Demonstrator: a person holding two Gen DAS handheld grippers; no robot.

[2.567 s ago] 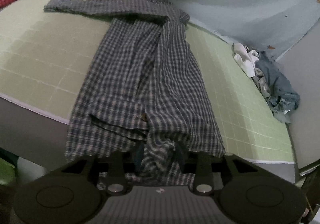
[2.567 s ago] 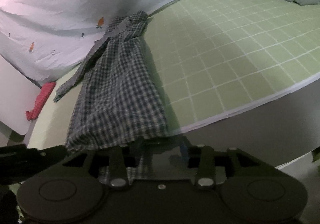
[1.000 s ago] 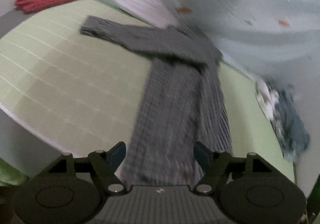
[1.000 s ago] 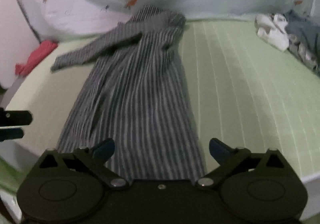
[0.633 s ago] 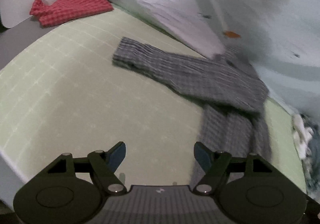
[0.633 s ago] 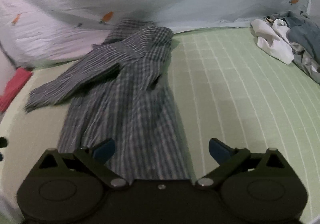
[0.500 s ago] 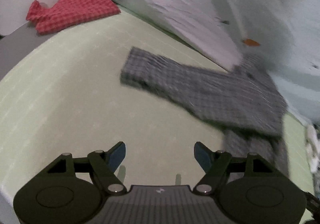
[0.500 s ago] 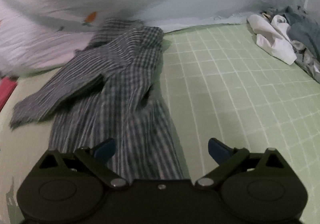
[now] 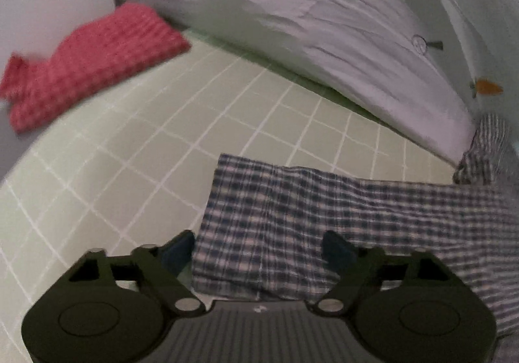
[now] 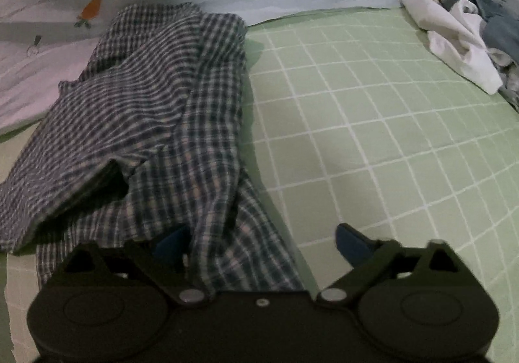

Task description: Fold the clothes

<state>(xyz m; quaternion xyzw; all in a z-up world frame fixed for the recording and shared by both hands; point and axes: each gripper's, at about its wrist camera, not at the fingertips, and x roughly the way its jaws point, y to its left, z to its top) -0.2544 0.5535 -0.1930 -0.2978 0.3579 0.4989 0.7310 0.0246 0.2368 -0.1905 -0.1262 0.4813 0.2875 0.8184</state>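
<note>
A blue-and-white checked shirt lies lengthwise on the green grid mattress. Its sleeve stretches out sideways in the left wrist view, the cuff end lying flat. My left gripper is open, hovering low with the cuff end of the sleeve between its blue-tipped fingers. My right gripper is also open, low over the shirt's right edge, the left fingertip over cloth and the right fingertip over bare mattress. Neither gripper holds anything.
A folded red checked cloth lies at the far left corner. A pale duvet with carrot prints is bunched along the back. A pile of white and blue-grey clothes sits at the far right of the bed.
Both grippers let go of the shirt's hem, opened and travelled up the bed. The left one swung left toward the sleeve's cuff; the right one came down close to the shirt's right side.
</note>
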